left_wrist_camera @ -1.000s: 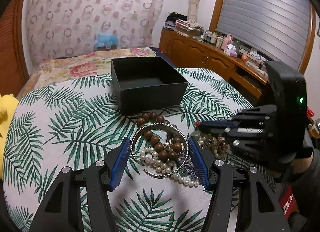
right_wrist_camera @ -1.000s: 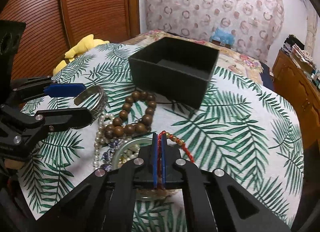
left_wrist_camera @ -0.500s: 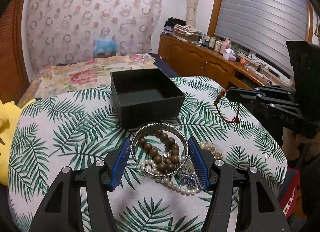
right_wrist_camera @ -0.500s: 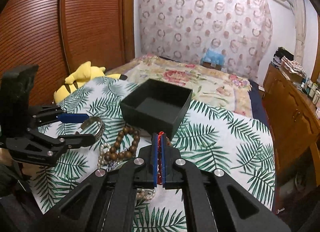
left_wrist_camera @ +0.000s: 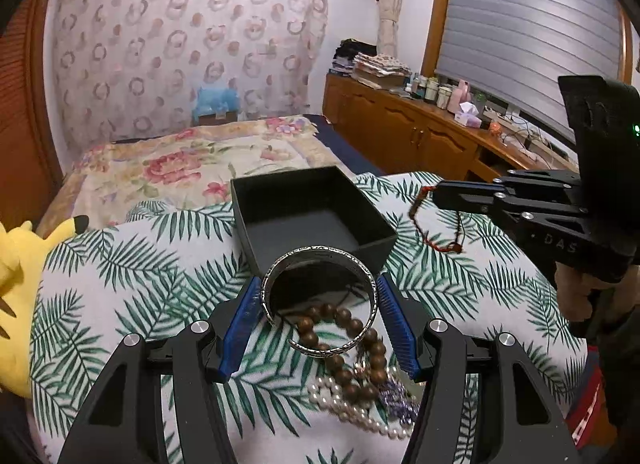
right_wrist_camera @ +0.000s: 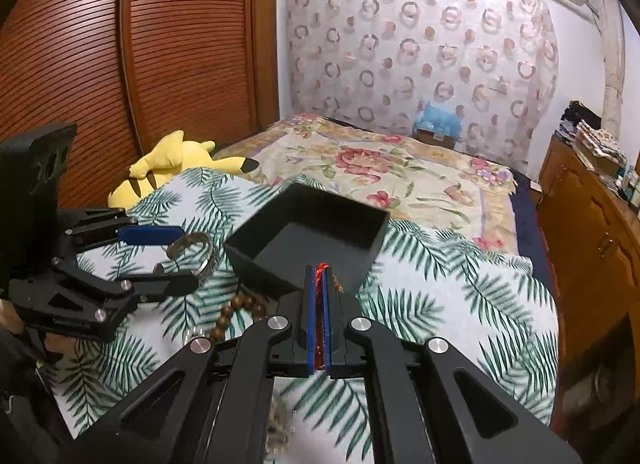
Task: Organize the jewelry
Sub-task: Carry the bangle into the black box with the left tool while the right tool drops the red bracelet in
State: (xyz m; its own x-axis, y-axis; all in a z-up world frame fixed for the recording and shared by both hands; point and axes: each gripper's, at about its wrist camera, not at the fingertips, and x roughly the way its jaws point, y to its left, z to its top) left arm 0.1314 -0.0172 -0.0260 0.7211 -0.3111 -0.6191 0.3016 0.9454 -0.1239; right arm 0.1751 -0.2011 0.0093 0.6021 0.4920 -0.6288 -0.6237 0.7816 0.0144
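Note:
My left gripper (left_wrist_camera: 318, 292) is shut on a silver bangle (left_wrist_camera: 320, 251), which is pinched by its sides between the blue pads and held above the leaf-print cloth, just in front of the open black box (left_wrist_camera: 288, 180). In the right wrist view that left gripper (right_wrist_camera: 176, 256) holds the bangle (right_wrist_camera: 196, 242) left of the box (right_wrist_camera: 360, 242). My right gripper (right_wrist_camera: 319, 270) is shut on a red beaded string bracelet (right_wrist_camera: 320, 296). In the left wrist view this bracelet (left_wrist_camera: 416, 220) dangles from the right gripper (left_wrist_camera: 438, 190), to the right of the box.
A wooden bead bracelet (left_wrist_camera: 344, 344), pearls (left_wrist_camera: 348, 404) and a purple piece lie heaped on the cloth below the bangle. A yellow plush toy (left_wrist_camera: 16, 276) sits at the left edge. A floral bed is behind the box and a wooden cabinet (left_wrist_camera: 420, 132) stands on the right.
Both grippers have risen off the jewelry pile. The left carries the bangle up toward the box; the right has lifted the red bracelet clear of the cloth.

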